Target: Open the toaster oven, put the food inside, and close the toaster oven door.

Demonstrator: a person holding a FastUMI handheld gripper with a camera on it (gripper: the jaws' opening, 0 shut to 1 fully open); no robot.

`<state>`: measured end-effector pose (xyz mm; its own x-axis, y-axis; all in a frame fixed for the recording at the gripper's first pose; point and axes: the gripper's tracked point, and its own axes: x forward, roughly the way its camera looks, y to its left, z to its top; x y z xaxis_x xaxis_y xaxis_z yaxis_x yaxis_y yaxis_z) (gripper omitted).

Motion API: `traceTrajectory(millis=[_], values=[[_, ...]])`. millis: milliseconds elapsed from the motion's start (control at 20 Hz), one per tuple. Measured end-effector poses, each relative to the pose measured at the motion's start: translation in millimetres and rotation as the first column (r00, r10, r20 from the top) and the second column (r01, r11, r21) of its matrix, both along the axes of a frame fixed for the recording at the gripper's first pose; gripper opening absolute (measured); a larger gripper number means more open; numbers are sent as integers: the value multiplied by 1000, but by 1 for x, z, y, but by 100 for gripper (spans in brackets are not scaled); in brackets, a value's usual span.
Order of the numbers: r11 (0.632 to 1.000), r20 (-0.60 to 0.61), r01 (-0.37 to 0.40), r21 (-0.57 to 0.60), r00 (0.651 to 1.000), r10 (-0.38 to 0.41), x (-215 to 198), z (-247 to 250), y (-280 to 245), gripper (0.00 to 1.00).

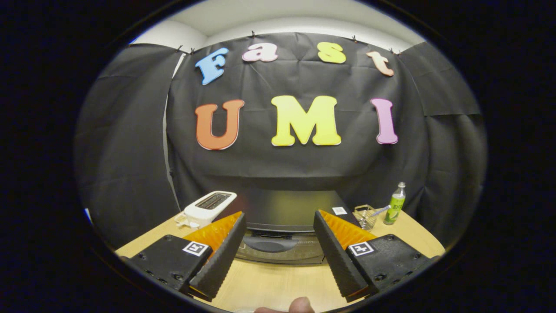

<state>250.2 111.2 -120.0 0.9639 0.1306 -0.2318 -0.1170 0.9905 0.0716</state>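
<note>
Tongs (pixel 278 248) are hanging spread wide over the wooden table (pixel 278 282), pinching nothing, with a fingertip (pixel 302 305) showing at the near edge. Just ahead, between the two fingers, the black toaster oven (pixel 284 208) is sitting with its door shut; the door handle (pixel 270 244) is likely the place to hook, rigid and probably smooth, so slipping is a risk. Beyond it a white toaster (pixel 208 208) is standing to one side, a wire basket (pixel 365 216) and green bottle (pixel 396 204) to the other.

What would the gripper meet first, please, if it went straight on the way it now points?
Most likely the toaster oven, probably its door handle, just ahead of the open gripper; depth is hard to judge.
</note>
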Motion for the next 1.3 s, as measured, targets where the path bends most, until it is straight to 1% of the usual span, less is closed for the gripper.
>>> traceTrajectory(millis=[200,350,450,500,550,650,700,750,950,1150,1300], values=[[1000,-37,23,-15,999,-23,39,-33,9,100],[999,-57,39,-2,998,-39,54,-55,16,100],[999,-97,45,21,994,-43,58,-72,22,100],[998,-103,61,25,993,-58,57,-77,23,100],[997,-85,75,20,994,-73,57,-73,24,100],[995,-69,99,-15,993,-100,58,-76,25,100],[993,-81,107,-42,991,-110,56,-84,25,100],[993,-51,109,-40,992,-111,56,-81,27,100],[995,-35,98,-22,994,-99,55,-86,29,100],[997,-48,78,-28,996,-79,40,-91,28,100],[998,-84,61,-33,994,-64,20,-96,27,99]])
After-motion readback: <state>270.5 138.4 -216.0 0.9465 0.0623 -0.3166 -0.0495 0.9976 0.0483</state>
